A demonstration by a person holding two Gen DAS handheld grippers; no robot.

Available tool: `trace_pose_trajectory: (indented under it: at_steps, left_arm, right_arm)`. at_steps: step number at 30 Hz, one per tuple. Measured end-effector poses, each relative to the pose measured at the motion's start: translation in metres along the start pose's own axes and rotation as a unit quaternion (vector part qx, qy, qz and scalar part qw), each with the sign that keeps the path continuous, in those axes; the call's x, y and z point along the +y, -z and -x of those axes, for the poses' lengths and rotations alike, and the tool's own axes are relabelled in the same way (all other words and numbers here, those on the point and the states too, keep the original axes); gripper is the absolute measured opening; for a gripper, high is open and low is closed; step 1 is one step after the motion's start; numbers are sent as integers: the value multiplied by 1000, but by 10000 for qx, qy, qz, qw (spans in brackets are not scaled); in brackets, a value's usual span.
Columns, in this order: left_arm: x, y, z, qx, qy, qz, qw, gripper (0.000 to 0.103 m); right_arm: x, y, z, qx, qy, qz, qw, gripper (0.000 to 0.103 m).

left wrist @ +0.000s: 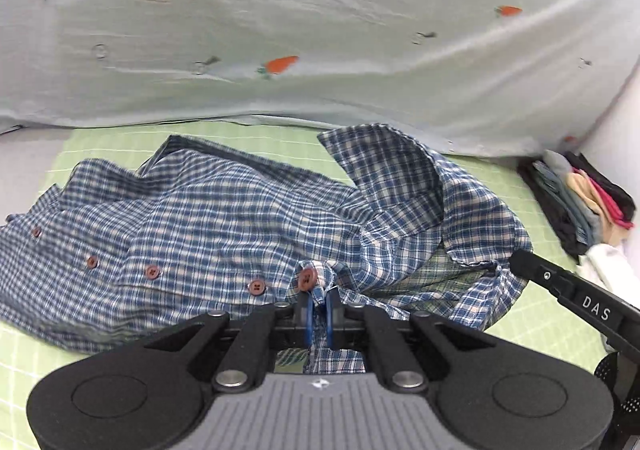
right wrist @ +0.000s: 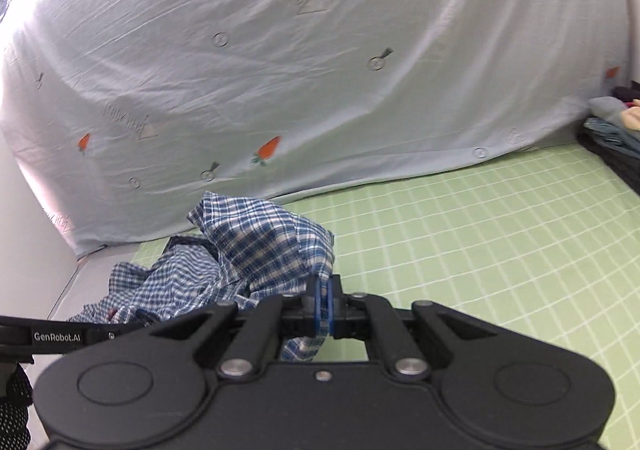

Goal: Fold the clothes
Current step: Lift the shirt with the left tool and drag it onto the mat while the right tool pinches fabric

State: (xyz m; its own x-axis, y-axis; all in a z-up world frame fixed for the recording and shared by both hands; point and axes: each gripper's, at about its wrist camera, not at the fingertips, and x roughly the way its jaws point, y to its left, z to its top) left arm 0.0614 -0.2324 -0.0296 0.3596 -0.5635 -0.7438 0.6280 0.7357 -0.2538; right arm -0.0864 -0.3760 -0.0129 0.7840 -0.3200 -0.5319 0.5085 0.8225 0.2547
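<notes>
In the left wrist view, the left gripper (left wrist: 319,304) has its blue pads (left wrist: 308,316) pressed together on a fold of the checked shirt (left wrist: 224,226), pinching the button edge just beside a reddish button (left wrist: 307,278). More of these buttons run in a row away to the left along the same edge. The shirt lies rumpled on the green checked mat (left wrist: 120,141), its body spread to the left and a lifted flap of cloth standing up toward the right. The black arm of the right gripper (left wrist: 576,298) enters from the right edge and reaches the shirt's right side; its tips are hidden in the cloth. Behind the mat hangs a pale blue sheet (left wrist: 320,29) printed with small carrots. A stack of folded clothes (left wrist: 580,201) sits at the mat's far right edge.

In the right wrist view, the right gripper (right wrist: 322,300) is likewise closed tight, its pads clamping a bunch of the shirt (right wrist: 264,242), which rises in a heap just ahead of the fingers and trails off to the left. A bit of cloth hangs below the pads. The mat (right wrist: 480,230) stretches bare to the right. The left gripper's black arm (right wrist: 60,336) shows at the left edge. The sheet (right wrist: 320,69) fills the background, and the stack of clothes (right wrist: 612,129) is at the far right.
</notes>
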Motion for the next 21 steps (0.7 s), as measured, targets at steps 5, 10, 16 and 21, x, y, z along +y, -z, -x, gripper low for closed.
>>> trace_pose_trajectory:
  at_steps: [5, 10, 16, 21]
  left_arm:
    - [-100, 3, 1, -99, 800, -575, 9951, 6]
    - [-148, 10, -4, -251, 876, -558, 9943, 7]
    - [-108, 4, -5, -399, 336, 297, 9982, 7]
    - [-46, -13, -7, -457, -275, 1069, 9928, 7]
  right_arm:
    - [-89, -24, 55, -532, 654, -269, 9961, 4]
    - [-158, -40, 74, -732, 891, -403, 9925, 4]
    - [-160, -48, 46, -491, 186, -102, 9986, 4]
    - [-113, -55, -10, -233, -617, 317, 9973, 4]
